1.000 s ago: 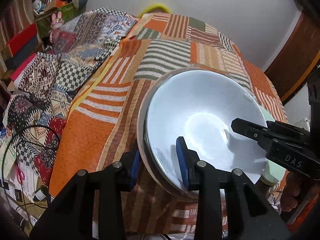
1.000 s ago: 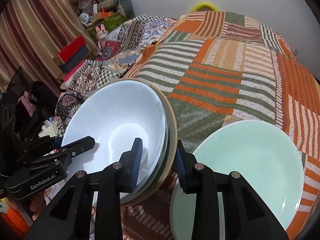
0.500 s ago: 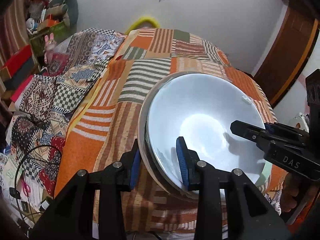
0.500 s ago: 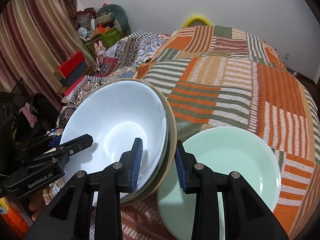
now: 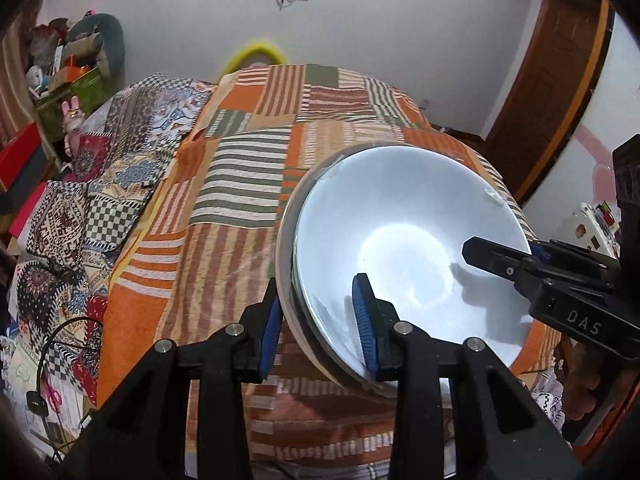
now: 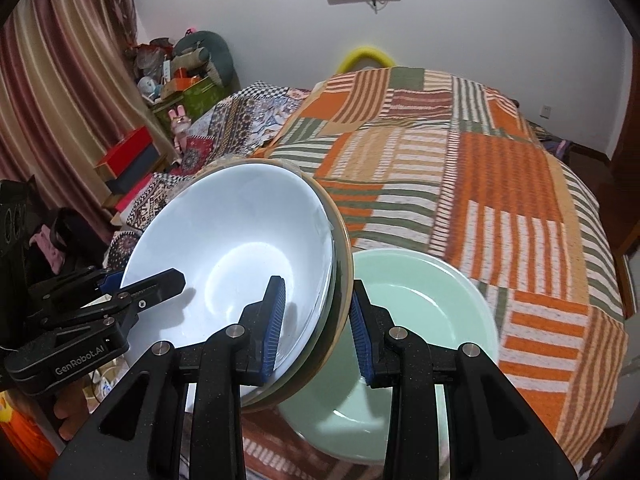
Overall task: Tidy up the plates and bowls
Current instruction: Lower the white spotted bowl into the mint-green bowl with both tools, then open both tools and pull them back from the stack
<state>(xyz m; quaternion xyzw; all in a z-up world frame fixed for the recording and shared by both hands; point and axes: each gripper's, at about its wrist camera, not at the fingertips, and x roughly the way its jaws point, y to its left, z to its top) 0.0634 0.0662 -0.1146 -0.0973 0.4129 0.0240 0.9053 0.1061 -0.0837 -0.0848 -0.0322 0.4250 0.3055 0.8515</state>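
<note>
A stack of nested bowls, a white bowl [image 5: 404, 240] inside darker outer ones, is held in the air above the bed. My left gripper [image 5: 318, 326] is shut on the stack's near left rim. My right gripper [image 6: 318, 320] is shut on the opposite rim of the white-topped stack [image 6: 232, 248]. Each gripper shows in the other's view: the right one [image 5: 532, 276] at right, the left one [image 6: 100, 300] at left. A pale green bowl [image 6: 416, 320] lies on the bedspread below and right of the stack.
The bed carries an orange, green and white striped patchwork spread [image 6: 480, 184] with a second patterned quilt [image 5: 104, 184] along its left side. Boxes and toys [image 6: 176, 80] pile by the curtain. A wooden door [image 5: 560, 80] stands at right. Cables lie on the floor [image 5: 52, 360].
Both grippers have lifted the bowl stack higher off the bed. More of the wall and room shows, and the green bowl now lies farther below the stack.
</note>
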